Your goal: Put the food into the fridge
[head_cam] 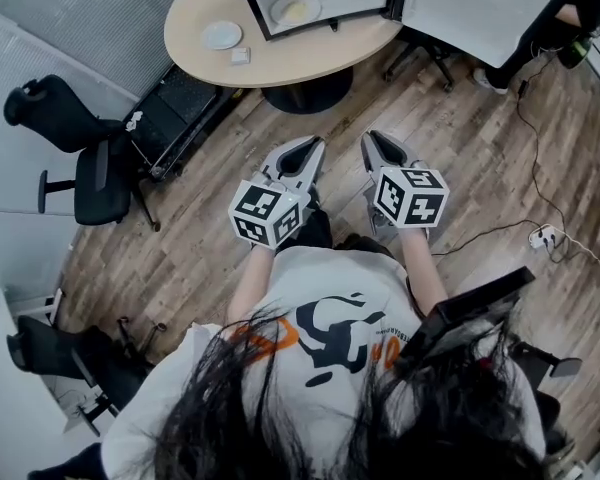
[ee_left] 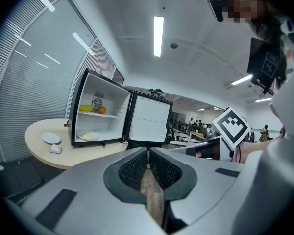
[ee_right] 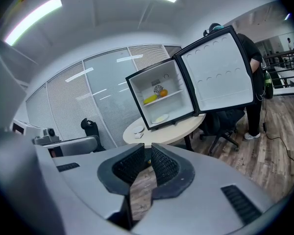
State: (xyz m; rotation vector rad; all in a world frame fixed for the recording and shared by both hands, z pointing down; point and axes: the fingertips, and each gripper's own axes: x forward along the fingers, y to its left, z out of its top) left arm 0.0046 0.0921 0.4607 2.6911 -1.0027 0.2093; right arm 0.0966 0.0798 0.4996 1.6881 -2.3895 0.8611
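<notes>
On a round beige table [head_cam: 280,63] stands a black mini fridge [ee_left: 98,114] with its door [ee_right: 218,72] swung wide. A banana [ee_left: 86,108] and an orange [ee_left: 102,110] lie on its shelf, and a plate of pale food [head_cam: 295,10] rests on its floor. On the table left of the fridge sit an empty white plate [head_cam: 222,35] and a small white item [head_cam: 240,56]. Both grippers are held side by side in front of the person's chest, well short of the table. My left gripper [head_cam: 312,144] and right gripper [head_cam: 373,138] are shut with nothing between their jaws.
Black office chairs [head_cam: 85,158] stand at the left, with a black case [head_cam: 175,118] by the table. Another chair [head_cam: 425,53] is tucked under the table's right side. A person in black [ee_right: 255,82] stands behind the fridge door. Cables and a power strip [head_cam: 542,236] lie on the wooden floor at the right.
</notes>
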